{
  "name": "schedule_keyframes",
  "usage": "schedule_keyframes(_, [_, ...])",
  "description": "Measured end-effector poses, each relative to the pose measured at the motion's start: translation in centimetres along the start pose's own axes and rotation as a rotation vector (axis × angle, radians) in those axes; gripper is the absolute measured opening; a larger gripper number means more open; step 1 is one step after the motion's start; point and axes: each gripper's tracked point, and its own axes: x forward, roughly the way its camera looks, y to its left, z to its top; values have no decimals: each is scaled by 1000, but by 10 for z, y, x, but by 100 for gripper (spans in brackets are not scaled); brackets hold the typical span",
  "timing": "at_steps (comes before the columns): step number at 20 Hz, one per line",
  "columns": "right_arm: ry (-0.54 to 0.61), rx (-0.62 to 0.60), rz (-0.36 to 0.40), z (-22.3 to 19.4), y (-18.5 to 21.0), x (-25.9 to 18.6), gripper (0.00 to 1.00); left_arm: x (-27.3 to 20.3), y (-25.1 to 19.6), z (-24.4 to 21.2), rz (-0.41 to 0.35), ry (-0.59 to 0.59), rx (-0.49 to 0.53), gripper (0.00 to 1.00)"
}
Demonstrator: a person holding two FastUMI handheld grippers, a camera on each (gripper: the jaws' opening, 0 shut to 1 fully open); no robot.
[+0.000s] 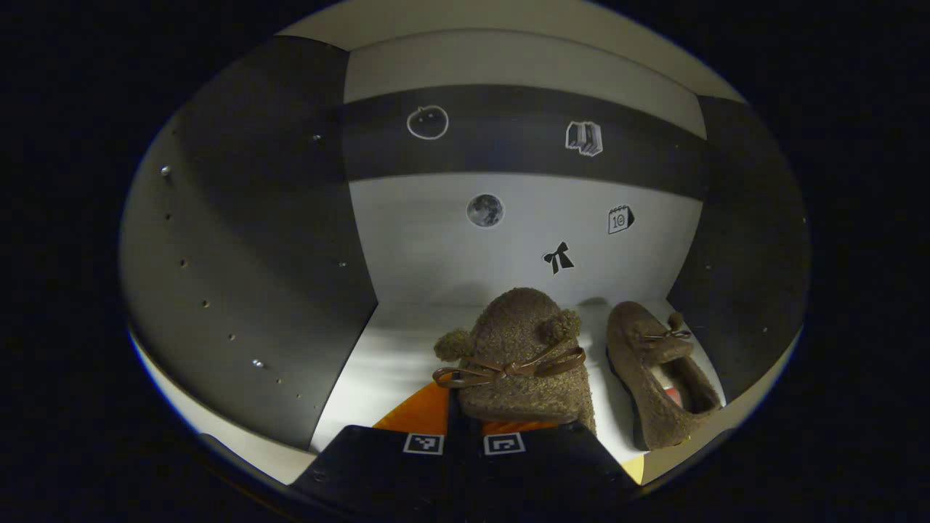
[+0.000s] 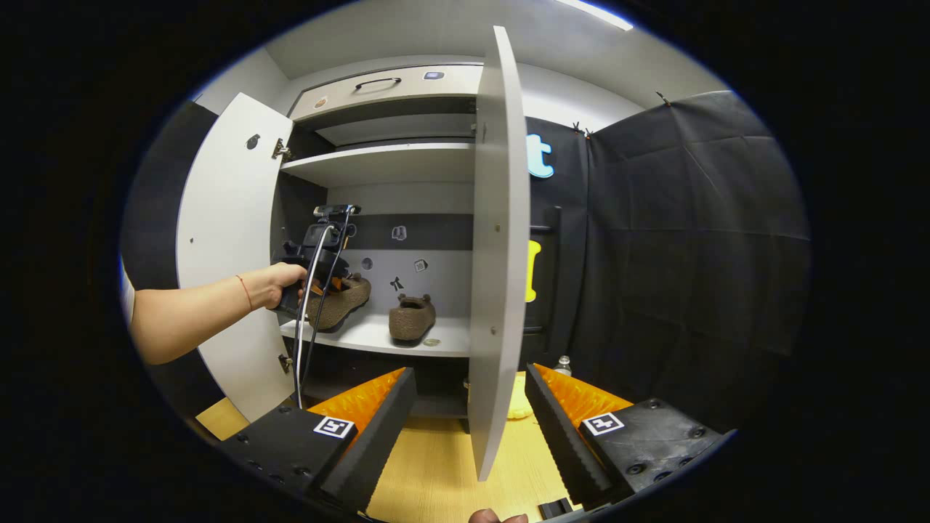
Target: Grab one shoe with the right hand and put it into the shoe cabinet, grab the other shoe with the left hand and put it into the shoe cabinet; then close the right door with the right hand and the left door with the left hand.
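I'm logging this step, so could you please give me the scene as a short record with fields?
left gripper: shut on left shoe, inside the cabinet above the shelf
right gripper: open, outside, right door edge between its fingers
right shoe: resting on the shelf
left door: open
right door: open
stage: second shoe not yet released

A small bottle (image 2: 561, 365) stands beside the black cloth wall (image 2: 690, 254).
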Motion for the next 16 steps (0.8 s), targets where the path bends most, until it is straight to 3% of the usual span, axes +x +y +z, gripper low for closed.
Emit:
schedule_keyframes(7, [35, 28, -88, -9, -49, -7, 98, 57, -10, -14, 59, 73, 50, 5])
schedule_keyframes(11, [31, 26, -126, -7, -69, -8, 98, 55, -11, -13, 78, 79, 99, 11])
schedule_keyframes(16, [40, 38, -146, -10, -79, -3, 98, 40, -14, -11, 33, 66, 122, 20])
